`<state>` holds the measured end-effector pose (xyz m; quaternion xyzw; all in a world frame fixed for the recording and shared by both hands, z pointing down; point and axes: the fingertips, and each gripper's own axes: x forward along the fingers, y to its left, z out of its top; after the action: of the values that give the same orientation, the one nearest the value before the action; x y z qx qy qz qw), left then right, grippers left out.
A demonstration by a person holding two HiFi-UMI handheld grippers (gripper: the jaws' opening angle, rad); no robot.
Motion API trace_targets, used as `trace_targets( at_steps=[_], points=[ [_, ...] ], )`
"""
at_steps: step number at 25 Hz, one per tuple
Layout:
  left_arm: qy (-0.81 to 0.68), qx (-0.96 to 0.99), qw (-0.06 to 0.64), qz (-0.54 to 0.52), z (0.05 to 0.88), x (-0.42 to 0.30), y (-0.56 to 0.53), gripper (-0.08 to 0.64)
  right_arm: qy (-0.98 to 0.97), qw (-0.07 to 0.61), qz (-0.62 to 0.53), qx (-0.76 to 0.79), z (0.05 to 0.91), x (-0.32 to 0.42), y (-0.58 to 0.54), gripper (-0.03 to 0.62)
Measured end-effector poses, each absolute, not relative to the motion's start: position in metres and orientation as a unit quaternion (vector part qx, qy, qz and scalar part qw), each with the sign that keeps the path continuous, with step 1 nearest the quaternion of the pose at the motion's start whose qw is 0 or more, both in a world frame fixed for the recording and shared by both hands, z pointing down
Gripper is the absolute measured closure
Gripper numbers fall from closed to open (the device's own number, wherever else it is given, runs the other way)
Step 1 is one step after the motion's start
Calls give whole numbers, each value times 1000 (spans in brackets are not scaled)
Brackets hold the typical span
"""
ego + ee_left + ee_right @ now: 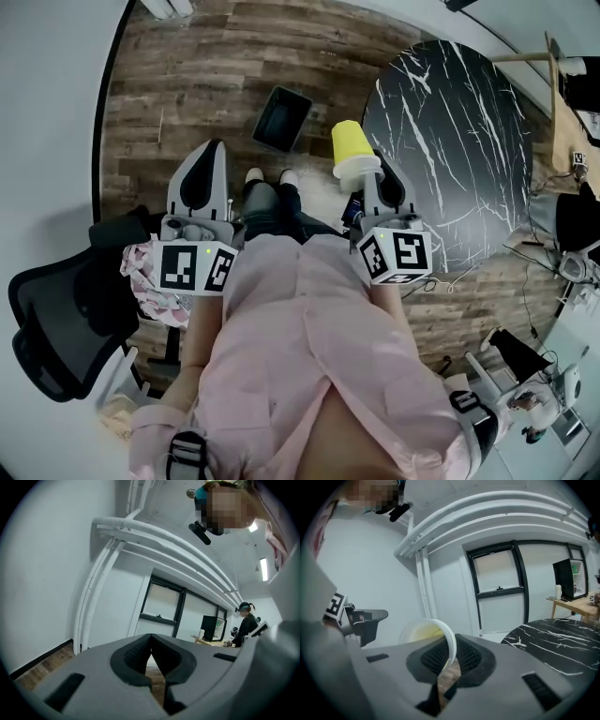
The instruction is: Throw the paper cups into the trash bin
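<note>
Head view: the right gripper [369,180] grips a yellow paper cup [352,148] by its white rim, over the wood floor [187,84]. The open black trash bin [281,118] stands just left of the cup, with bare floor around it. The round black marbled tabletop [459,141] edges in at right, and a black chair [52,319] sits near left.

Left gripper view: the left gripper [151,641] has its jaws together, empty, facing a white wall [51,573].

Right gripper view: the jaws pinch the cup's rim.
</note>
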<state>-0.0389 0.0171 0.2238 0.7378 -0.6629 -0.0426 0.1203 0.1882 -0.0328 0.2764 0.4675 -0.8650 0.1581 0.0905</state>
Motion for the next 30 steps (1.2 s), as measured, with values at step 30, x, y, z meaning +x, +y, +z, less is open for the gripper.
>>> trace_targets(
  at_steps=[30],
  points=[
    [-627, 773, 100, -19, 202, -81, -12, 546, -846, 68, 160, 504, 260, 144, -53, 548]
  ],
)
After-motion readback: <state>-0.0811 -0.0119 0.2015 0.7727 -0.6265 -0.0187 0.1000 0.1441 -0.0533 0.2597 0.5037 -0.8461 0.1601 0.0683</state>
